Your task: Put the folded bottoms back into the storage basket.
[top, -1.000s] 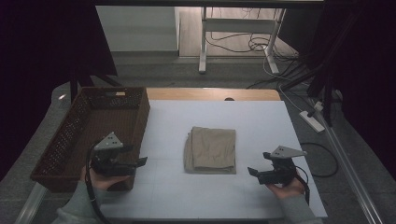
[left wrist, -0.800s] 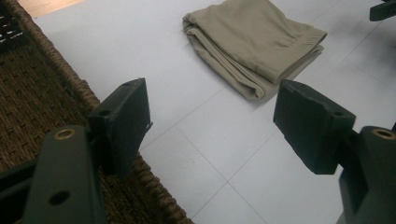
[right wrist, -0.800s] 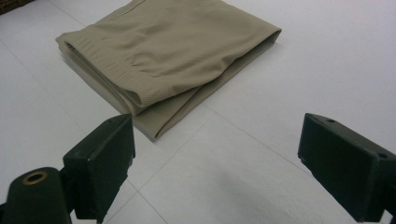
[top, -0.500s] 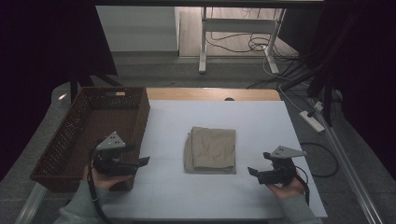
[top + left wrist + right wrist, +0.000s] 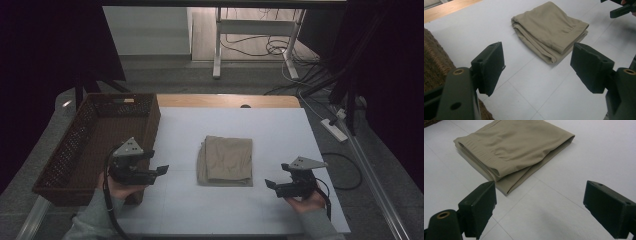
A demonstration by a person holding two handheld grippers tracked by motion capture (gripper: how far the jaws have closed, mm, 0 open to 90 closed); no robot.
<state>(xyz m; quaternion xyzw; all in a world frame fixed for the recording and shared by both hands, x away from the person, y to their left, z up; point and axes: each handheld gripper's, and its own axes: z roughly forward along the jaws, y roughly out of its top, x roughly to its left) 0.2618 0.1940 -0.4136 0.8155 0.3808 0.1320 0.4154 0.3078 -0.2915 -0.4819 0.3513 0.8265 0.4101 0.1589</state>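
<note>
Your folded tan cloth [image 5: 226,160] lies mid-table [image 5: 280,130] between both hand-held grippers, left [image 5: 161,170] and right [image 5: 270,184] (jaws apart, both empty), the right one slightly nearer its edge.

1. This looks like a lab or recording room: black curtains [image 5: 50,45] hang at nine and three o'clock.
2. Loose cables [image 5: 260,47] and a power strip [image 5: 334,129] lie on the grey floor [image 5: 165,75].
3. A white-covered desk [image 5: 280,130] fills the centre; a metal frame stand [image 5: 252,30] sits at twelve o'clock.
</note>
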